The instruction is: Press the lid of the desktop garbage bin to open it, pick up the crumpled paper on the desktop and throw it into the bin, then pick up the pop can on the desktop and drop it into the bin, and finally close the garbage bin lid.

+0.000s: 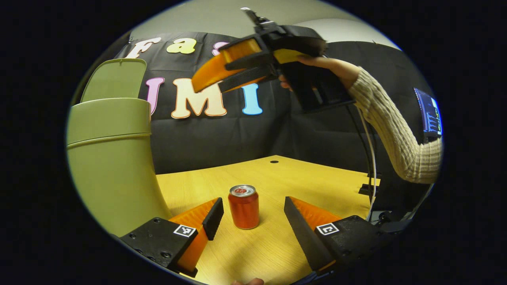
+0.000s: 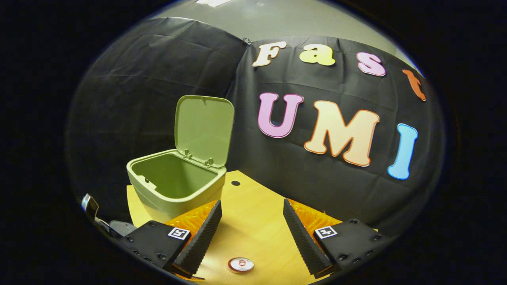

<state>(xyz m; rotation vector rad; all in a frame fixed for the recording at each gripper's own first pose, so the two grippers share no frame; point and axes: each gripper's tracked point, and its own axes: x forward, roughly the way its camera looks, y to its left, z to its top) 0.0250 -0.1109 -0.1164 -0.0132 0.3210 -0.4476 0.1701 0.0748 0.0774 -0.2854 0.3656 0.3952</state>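
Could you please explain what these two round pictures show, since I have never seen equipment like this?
There is no robot here. A person holds a hand-held gripper in each hand, and each gripper carries a wide-angle camera looking along its own two fingers.

The left gripper view shows the left gripper low over the wooden table, open, with a can standing upright between its fingers, not yet gripped. Beside it stands the green bin. Higher up, a sleeved hand holds the right gripper.

The right gripper view looks down from above: the right gripper is open and empty, the bin's lid stands open, and the can's top shows below. I see no crumpled paper on the table.
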